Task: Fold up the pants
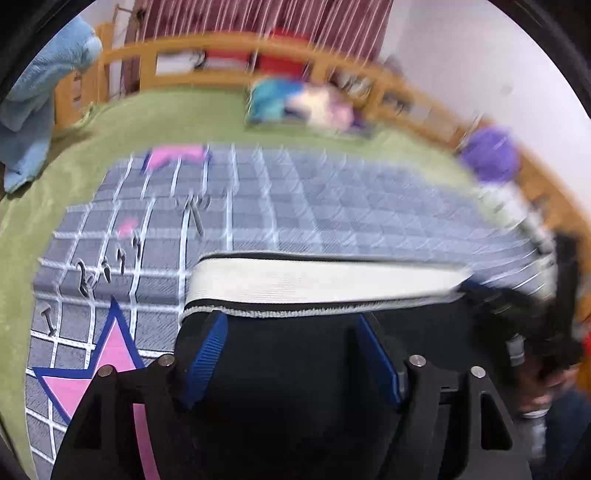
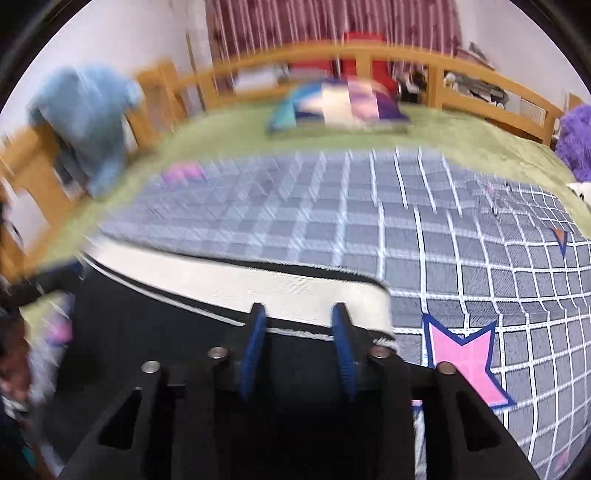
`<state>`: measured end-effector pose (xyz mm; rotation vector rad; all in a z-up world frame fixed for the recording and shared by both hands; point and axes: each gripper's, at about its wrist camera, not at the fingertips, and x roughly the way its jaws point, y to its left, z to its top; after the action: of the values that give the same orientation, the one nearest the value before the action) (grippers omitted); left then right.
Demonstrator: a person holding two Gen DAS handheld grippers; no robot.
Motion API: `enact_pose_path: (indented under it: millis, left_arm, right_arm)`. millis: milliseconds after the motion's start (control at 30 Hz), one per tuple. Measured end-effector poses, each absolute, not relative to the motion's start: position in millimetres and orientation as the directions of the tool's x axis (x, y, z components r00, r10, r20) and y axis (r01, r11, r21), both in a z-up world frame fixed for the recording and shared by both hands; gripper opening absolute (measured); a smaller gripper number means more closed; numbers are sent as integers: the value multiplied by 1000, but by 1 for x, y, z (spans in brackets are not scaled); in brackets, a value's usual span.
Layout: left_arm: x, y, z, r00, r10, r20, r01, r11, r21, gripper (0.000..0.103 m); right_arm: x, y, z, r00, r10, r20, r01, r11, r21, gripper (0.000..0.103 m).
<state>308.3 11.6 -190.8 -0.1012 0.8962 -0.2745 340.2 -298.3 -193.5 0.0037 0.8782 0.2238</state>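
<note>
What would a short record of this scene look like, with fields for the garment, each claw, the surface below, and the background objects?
garment: black fabric pants with a white elastic waistband, lying flat
left claw: left claw, blue pads apart, at the waistband; grip unclear
right claw: right claw, blue pads apart, at the waistband near its right end; grip unclear
surface: grey checked blanket with white lines and pink stars over a green bedspread
background: wooden bed rail; folded multicoloured cloth; light blue fluffy towel; purple fluffy object
image quality: motion blur

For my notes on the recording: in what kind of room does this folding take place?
Most likely a bedroom: the pants lie on a grid-patterned blanket over a green-covered bed with a wooden rail, before a curtain.
</note>
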Motion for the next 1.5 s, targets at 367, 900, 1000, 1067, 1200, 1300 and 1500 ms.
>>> enact_pose_path:
  millis: [367,900,1000,1067,1200,1300,1500]
  left_arm:
    - [236,25,-174,592,-264,-762,201,963,-178,71]
    - [128,12,-192,496,-179,-850,135,982,-129,75]
    - [107,-2,-177,514,-154,-844,170,983,-76,75]
    - [93,-8,-160,541,-188,-820,182,978,-104,75]
    - [81,-20,-128,612,-149,-777,137,987,-82,75]
    - [69,-25,-102,635,-134,-760,111,990,-82,75]
    - [39,-28,-66,698,-92,-710,64,996,-67,83]
  right_arm:
    - [273,-332,-170,595,252,-763,-146,968,206,31]
    - [149,-324,-202,470,81,-879,-57,996,62,45]
    - [133,-326,-194,467,63,-882,-49,998,46,45]
    - [119,-336,-182,485,69,-872,-13,997,71,45]
    - [86,-348,-141,564,90,-821,31,991,130,47]
    - [64,-343,-111,628,57,-776,41,993,107,56]
    - [27,-335,-69,702,54,-710,38,993,113,61]
